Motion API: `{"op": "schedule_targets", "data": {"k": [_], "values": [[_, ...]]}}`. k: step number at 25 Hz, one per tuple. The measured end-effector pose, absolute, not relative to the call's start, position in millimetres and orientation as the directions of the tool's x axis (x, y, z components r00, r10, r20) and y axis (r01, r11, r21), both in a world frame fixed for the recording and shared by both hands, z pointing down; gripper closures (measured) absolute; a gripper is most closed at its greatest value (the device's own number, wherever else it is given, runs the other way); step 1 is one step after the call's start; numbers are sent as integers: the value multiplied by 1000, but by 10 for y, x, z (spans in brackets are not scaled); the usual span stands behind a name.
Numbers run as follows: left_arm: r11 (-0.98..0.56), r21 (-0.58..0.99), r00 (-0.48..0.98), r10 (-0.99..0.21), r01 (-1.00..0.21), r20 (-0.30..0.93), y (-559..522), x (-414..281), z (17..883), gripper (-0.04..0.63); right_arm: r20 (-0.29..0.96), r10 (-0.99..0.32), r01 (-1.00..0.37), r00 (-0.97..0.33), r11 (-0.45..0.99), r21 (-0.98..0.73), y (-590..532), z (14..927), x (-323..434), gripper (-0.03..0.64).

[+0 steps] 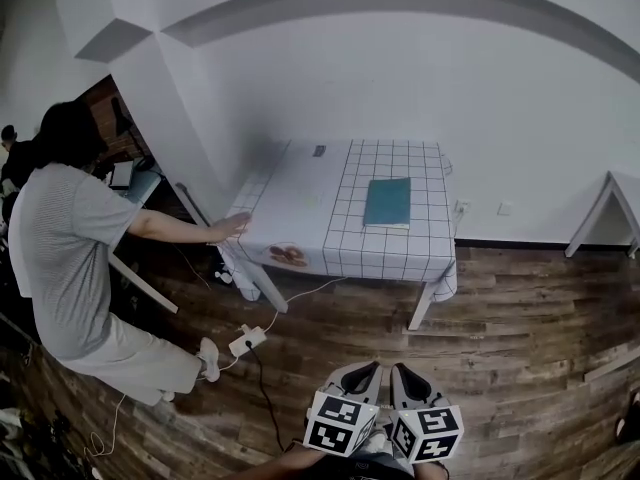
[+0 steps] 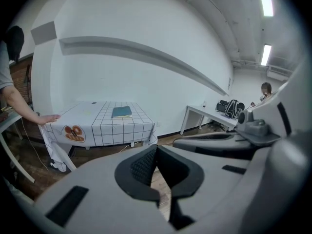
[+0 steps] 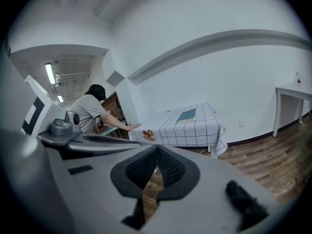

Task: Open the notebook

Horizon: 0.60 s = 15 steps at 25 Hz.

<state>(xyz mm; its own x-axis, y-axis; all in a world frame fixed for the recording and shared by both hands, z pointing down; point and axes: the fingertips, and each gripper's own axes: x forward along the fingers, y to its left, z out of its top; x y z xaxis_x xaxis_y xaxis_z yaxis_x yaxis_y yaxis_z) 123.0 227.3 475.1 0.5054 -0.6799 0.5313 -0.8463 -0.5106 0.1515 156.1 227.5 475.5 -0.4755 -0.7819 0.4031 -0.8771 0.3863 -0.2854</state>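
Two grippers, left gripper (image 1: 362,374) and right gripper (image 1: 406,376): jaws together, empty | notebook (image 1: 388,203): closed, flat near desk (image 1: 300,203) right edge, well apart from both | step, judged: approach, nothing within reach to grasp yet

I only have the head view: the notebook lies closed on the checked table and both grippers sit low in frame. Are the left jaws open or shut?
Observer: The left gripper is shut. Its own view shows the jaws together with nothing between them.
Operator: And the right one?
Observer: The right gripper is shut and empty too. In its view the notebook lies far ahead on the checked table.
Operator: Is there anything on that side table at my right edge?
Observer: Yes. The left gripper view shows dark bags on the side table, and a person beyond it.
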Motion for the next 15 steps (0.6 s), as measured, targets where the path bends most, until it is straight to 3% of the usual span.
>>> {"op": "schedule_targets", "data": {"k": [15], "values": [[-518, 183, 530, -673, -836, 515, 1629, 1415, 4785, 584, 414, -788, -888, -456, 376, -264, 1682, 4785, 1717, 604]]}}
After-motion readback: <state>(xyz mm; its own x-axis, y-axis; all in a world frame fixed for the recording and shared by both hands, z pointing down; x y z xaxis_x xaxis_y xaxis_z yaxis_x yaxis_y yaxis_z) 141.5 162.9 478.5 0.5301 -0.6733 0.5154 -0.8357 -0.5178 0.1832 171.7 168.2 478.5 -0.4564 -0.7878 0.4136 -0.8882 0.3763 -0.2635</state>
